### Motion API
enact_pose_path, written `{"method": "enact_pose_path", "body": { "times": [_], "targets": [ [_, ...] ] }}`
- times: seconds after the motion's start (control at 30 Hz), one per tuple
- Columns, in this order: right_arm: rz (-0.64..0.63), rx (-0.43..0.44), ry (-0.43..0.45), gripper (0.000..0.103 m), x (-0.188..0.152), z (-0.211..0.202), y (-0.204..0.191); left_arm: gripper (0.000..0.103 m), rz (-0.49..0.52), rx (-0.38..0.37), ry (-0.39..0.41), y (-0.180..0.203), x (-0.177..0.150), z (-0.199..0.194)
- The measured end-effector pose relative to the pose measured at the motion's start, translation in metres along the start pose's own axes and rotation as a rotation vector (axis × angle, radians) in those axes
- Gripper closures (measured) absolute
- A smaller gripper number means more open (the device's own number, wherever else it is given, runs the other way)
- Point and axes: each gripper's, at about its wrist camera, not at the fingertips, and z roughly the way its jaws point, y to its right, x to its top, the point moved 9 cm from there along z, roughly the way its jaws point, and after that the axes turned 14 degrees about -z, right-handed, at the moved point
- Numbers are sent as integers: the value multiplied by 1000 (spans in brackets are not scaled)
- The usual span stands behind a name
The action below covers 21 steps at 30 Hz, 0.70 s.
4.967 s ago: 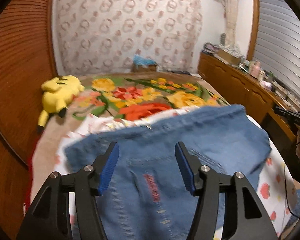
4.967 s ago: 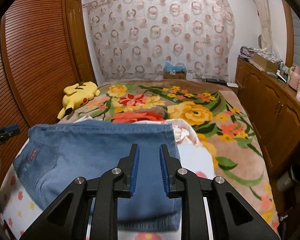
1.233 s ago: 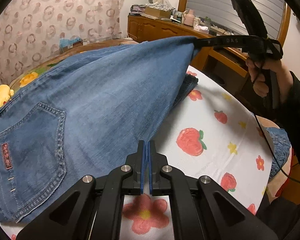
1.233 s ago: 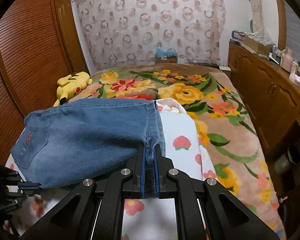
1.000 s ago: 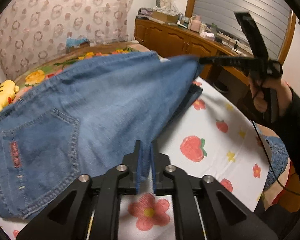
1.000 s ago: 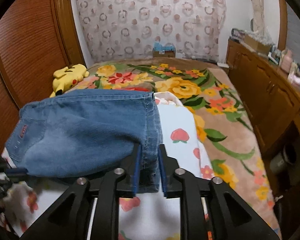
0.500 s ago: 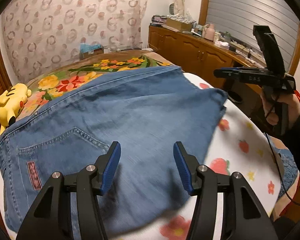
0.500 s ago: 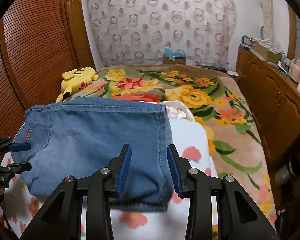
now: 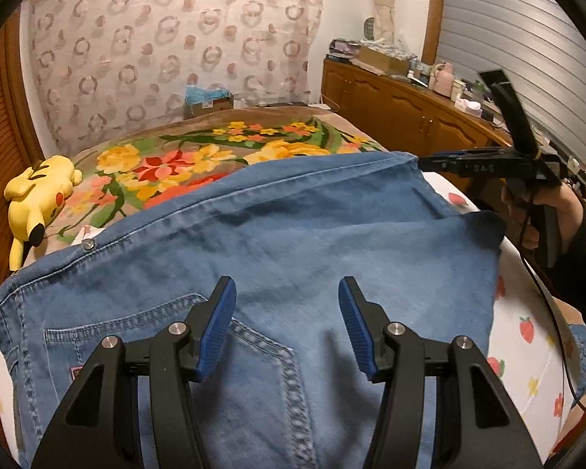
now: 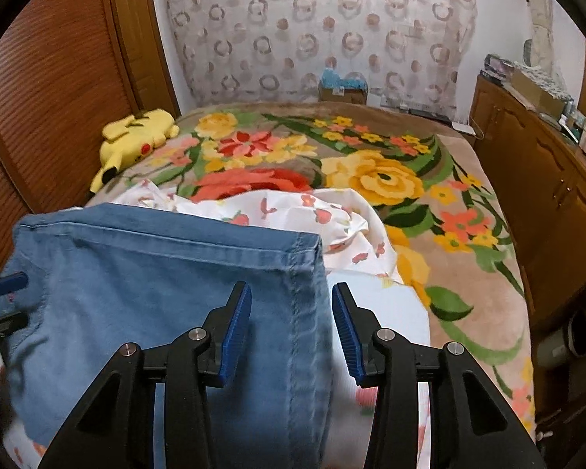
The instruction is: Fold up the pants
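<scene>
Blue jeans [image 9: 293, 234] lie folded on the white strawberry-print sheet [image 9: 527, 351], a back pocket [image 9: 175, 351] facing up near me. My left gripper [image 9: 287, 328] hovers open above that pocket area, nothing between its pads. In the right wrist view the jeans [image 10: 156, 281] end in a stitched hem. My right gripper [image 10: 291, 328] hangs over that hem edge, its jaws opening, pads clear of the denim. The right gripper [image 9: 422, 163] also shows at the jeans' far corner, held by a hand [image 9: 543, 211]. The left gripper [image 10: 4, 303] peeks in at the left edge.
A yellow plush toy [image 10: 136, 136] lies on the floral blanket [image 10: 371, 179] beyond the sheet. Brown louvred doors [image 10: 58, 78] close the left side. A long wooden cabinet [image 9: 410, 117] with clutter on top runs along the right. A cardboard box [image 10: 342, 90] sits below the curtain.
Both grippers were shut on the raised fold of the jeans. They have let go, opened and drawn back, and the denim has dropped flat onto the sheet.
</scene>
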Motion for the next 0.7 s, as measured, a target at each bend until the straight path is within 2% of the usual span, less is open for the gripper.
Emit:
{"method": "enact_pose_path", "body": {
  "times": [0.33, 0.4, 0.43, 0.57, 0.7],
  "targets": [
    [-9, 43, -48, 58, 22, 19, -5, 47, -20, 8, 28, -15, 4, -5],
    [-15, 58, -43, 76, 26, 18, -5, 47, -25, 2, 29, -16, 5, -5],
    [-27, 60, -37, 95, 28, 16, -4, 47, -30, 1, 31, -18, 5, -6],
    [-75, 18, 62, 99, 46, -4, 0, 47, -43, 0, 38, -24, 3, -9],
    [-41, -74, 81, 100, 56, -11, 14, 47, -55, 5, 45, -30, 5, -10]
  ]
}}
